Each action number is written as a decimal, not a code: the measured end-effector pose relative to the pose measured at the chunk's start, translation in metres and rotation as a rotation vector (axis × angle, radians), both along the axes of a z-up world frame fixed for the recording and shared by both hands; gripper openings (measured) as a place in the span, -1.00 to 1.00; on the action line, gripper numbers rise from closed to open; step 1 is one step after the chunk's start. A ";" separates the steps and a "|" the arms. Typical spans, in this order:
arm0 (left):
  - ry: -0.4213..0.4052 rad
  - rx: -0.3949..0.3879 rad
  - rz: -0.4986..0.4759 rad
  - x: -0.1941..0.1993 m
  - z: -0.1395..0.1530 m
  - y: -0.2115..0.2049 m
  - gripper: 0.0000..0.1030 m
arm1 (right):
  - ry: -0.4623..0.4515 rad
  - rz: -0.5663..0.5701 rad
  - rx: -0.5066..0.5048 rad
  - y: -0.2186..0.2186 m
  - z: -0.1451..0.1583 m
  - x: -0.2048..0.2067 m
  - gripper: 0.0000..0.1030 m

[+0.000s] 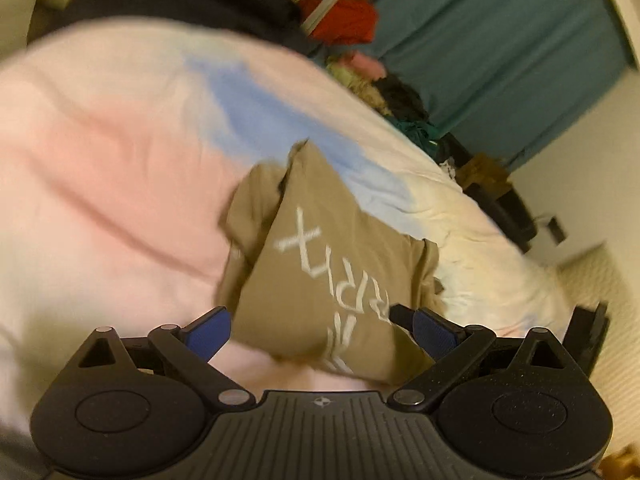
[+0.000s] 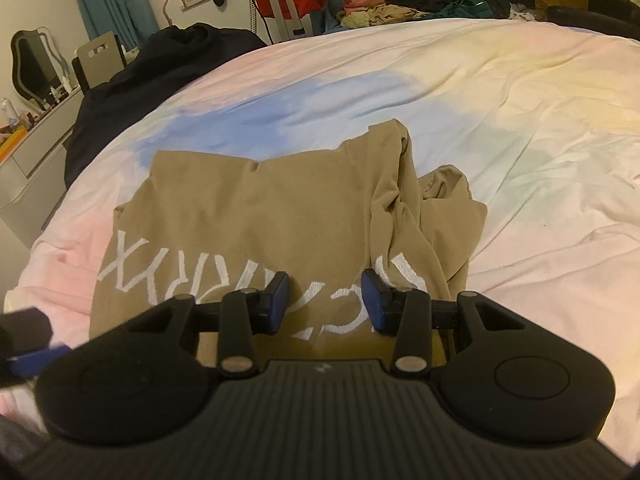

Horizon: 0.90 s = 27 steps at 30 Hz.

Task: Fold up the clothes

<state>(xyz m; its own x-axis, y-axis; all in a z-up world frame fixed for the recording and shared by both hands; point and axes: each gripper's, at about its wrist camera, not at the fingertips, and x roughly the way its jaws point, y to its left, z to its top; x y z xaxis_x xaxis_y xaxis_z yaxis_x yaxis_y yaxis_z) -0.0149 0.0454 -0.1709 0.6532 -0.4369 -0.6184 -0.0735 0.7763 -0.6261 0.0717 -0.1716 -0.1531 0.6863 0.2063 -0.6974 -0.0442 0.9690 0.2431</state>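
Two grippers: both hang over one tan shirt on a bed, each tilted downward.
Shirt: tan shirt (image 2: 272,216) with white lettering, lying near the middle of the bed (image 2: 520,128), closer to the near edge than the far one.
Shirt shape: partly folded; the left part lies flat, while the right side is bunched into a raised ridge with a loose flap spilling toward the bed's right edge.
Left gripper: left gripper (image 1: 320,330) has its fingers spread wide, one blue pad on each side of the shirt's near end; nothing is pinched. Its view is blurred.
Right gripper: right gripper (image 2: 325,302) has its fingers about half open, hovering over the lettering near the shirt's near edge. No cloth is seen clamped between the pads, though whether the tips touch the fabric cannot be told.
Bed surroundings: a dark garment (image 2: 132,92) lies at the far left corner; a heap of other clothes (image 2: 400,8) sits past the far edge.
Step in hand: likely between folds, both grippers empty and lining up for a fresh grasp.
Next move calls for: probably taking hold of the bunched right side, smoothing the ridge, and laying that flap across the flat part so the edges line up.
Care needed: pinching a single layer could drag the fold apart.
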 end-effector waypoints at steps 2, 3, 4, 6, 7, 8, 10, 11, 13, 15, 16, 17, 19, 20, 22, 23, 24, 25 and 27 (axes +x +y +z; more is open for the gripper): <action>0.061 -0.075 0.001 0.007 -0.013 0.005 0.90 | -0.001 -0.002 0.001 0.000 0.001 0.000 -0.18; 0.089 -0.113 0.005 0.009 -0.019 0.006 0.89 | -0.002 -0.002 0.001 0.000 0.001 -0.001 -0.18; 0.106 -0.147 0.010 0.011 -0.024 0.007 0.88 | -0.002 -0.004 0.005 0.000 0.001 -0.001 -0.18; 0.122 -0.201 0.019 0.012 -0.032 0.009 0.88 | -0.003 -0.009 0.014 -0.001 0.002 -0.001 -0.18; 0.123 -0.220 0.022 0.013 -0.035 0.011 0.88 | -0.001 -0.014 0.021 -0.002 0.002 -0.001 -0.18; 0.127 -0.235 0.028 0.015 -0.038 0.012 0.88 | 0.000 -0.017 0.026 -0.003 0.002 -0.001 -0.18; 0.140 -0.258 0.044 0.018 -0.045 0.013 0.88 | 0.001 -0.022 0.029 -0.002 0.002 -0.001 -0.18; 0.148 -0.269 0.051 0.019 -0.049 0.013 0.88 | 0.001 -0.023 0.029 -0.002 0.002 0.000 -0.18; 0.126 -0.288 0.068 0.020 -0.051 0.014 0.82 | 0.001 -0.025 0.029 -0.002 0.002 -0.001 -0.18; 0.071 -0.303 0.080 0.018 -0.046 0.015 0.77 | -0.001 -0.029 0.034 -0.003 0.002 -0.001 -0.18; 0.040 -0.320 0.076 0.016 -0.043 0.016 0.77 | -0.001 -0.033 0.041 -0.004 0.002 -0.001 -0.17; 0.014 -0.335 0.070 0.013 -0.040 0.016 0.77 | -0.002 -0.037 0.047 -0.005 0.003 -0.002 -0.17; -0.020 -0.357 0.059 0.010 -0.038 0.018 0.78 | 0.003 -0.049 0.070 -0.008 0.002 -0.001 -0.17; -0.019 -0.361 0.058 0.010 -0.040 0.018 0.78 | 0.005 -0.055 0.082 -0.010 0.002 0.000 -0.17; 0.006 -0.360 0.060 0.012 -0.045 0.018 0.78 | 0.010 -0.058 0.093 -0.012 0.001 0.000 -0.17; 0.032 -0.355 0.061 0.014 -0.048 0.017 0.75 | 0.010 -0.057 0.093 -0.011 0.001 0.000 -0.17; 0.070 -0.351 0.063 0.018 -0.054 0.014 0.70 | 0.010 -0.056 0.093 -0.011 0.001 0.000 -0.17; 0.106 -0.347 0.066 0.021 -0.059 0.012 0.59 | 0.010 -0.055 0.091 -0.011 0.002 0.000 -0.17; 0.135 -0.347 0.072 0.027 -0.065 0.010 0.38 | 0.009 -0.057 0.090 -0.011 0.001 0.000 -0.17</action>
